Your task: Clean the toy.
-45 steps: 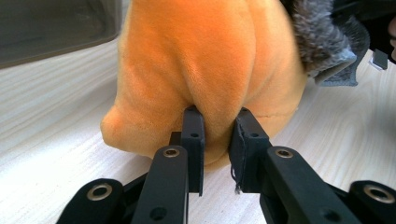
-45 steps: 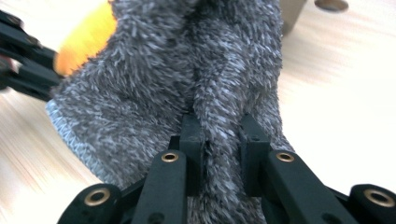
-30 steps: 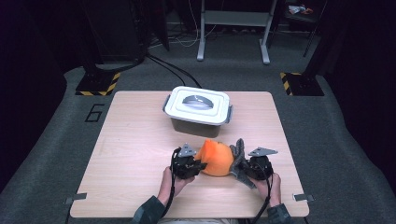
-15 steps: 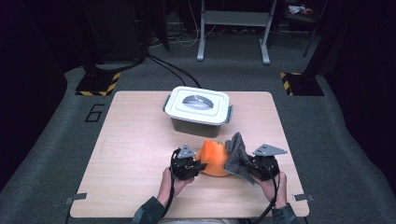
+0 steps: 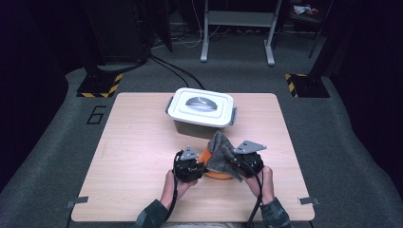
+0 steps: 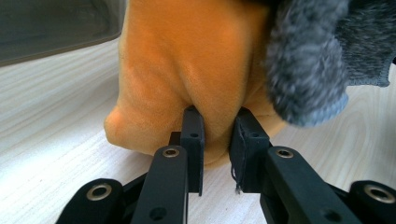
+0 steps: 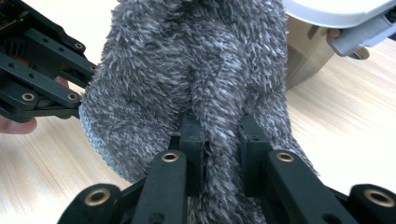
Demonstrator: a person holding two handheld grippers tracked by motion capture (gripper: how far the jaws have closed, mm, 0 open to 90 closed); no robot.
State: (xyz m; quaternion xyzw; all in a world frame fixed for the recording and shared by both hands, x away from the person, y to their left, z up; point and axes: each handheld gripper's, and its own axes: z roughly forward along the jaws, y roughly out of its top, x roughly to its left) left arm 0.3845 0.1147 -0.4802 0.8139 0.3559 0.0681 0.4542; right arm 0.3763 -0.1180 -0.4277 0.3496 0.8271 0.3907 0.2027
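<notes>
- Lying near the worktop's (image 5: pixel 142 142) front edge, the orange cloth (image 5: pixel 209 164) is pinched by the closed left gripper (image 5: pixel 196 167).
- Grey cloth (image 5: pixel 222 153) drapes over it, clamped in the closed right gripper (image 5: pixel 236 164).
- Lidded box (image 5: pixel 202 110) stands behind, toward the back edge.

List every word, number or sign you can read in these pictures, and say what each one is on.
"6": a dark numeral on the grey floor mat, left of the table.
Yellow-and-black hazard stripes, without words, on two floor stand bases.
Nothing readable on the white lidded box or the cloths.
</notes>
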